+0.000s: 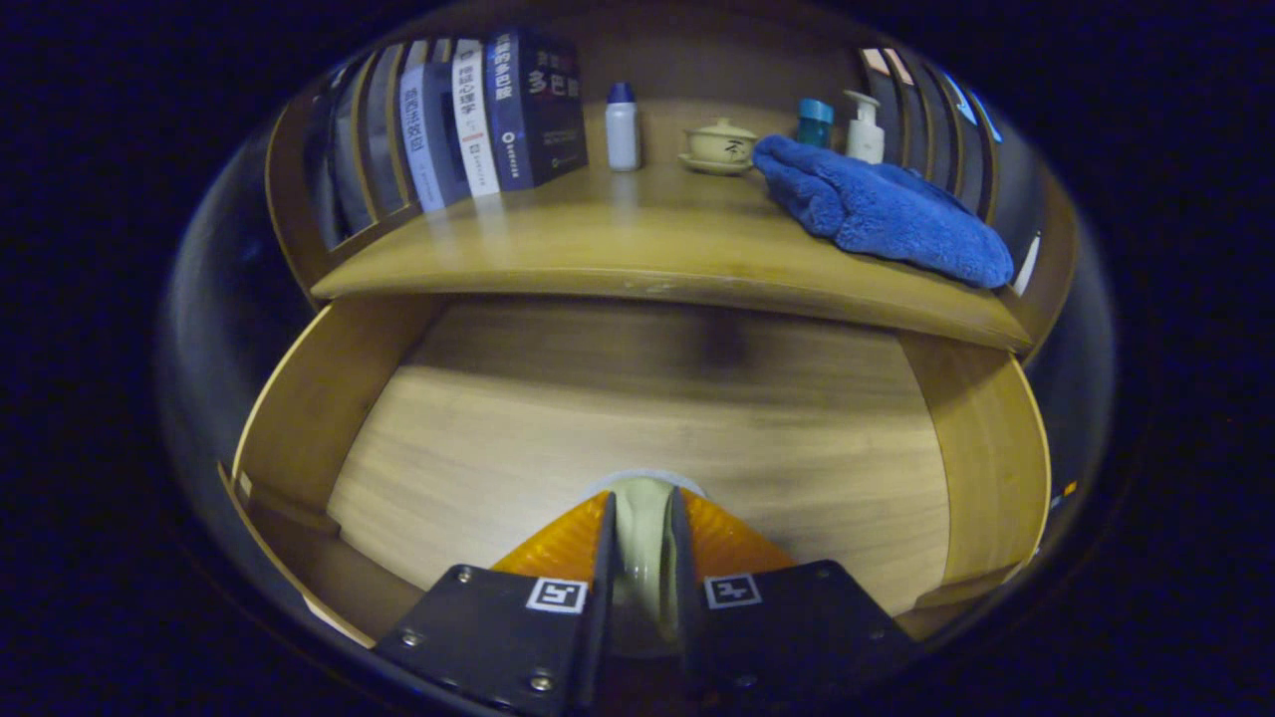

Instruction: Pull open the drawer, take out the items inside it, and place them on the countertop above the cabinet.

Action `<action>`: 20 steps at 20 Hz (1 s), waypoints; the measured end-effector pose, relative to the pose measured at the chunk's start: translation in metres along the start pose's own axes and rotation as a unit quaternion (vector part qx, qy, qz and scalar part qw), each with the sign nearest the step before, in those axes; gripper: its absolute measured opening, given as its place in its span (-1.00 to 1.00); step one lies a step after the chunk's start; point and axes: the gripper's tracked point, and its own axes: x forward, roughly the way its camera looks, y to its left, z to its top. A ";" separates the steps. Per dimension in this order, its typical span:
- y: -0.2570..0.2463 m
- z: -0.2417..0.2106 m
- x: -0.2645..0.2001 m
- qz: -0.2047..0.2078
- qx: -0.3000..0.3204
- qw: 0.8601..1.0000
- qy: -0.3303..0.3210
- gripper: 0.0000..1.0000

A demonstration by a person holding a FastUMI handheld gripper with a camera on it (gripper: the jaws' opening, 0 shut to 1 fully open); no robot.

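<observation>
Between the fingers of the tongs [642,528] sits a pale cup [642,523], both fingers pressing it, over the open drawer [657,438] (its floor bare); beyond, on the countertop [598,249], books [498,115] with unreadable spines, a white bottle [623,127], a lidded cup [719,144], a blue towel [882,209].
</observation>
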 end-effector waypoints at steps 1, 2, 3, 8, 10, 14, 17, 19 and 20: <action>0.000 0.004 -0.006 0.000 0.001 1.000 -0.007 -0.54; 0.004 0.001 -0.004 0.007 0.001 1.000 -0.011 -0.65; 0.007 0.006 -0.008 0.015 0.004 1.000 -0.023 -0.65; 0.014 0.048 -0.046 0.023 0.012 0.995 -0.099 -0.66; 0.018 0.068 -0.065 0.028 0.011 0.992 -0.126 -0.66; 0.022 0.111 -0.093 0.029 0.013 0.982 -0.188 -0.66; 0.023 0.134 -0.091 0.023 0.012 0.978 -0.206 -0.66; 0.027 0.147 -0.087 0.027 0.019 0.977 -0.209 -0.66; 0.027 0.155 -0.085 0.027 0.023 0.976 -0.213 -0.66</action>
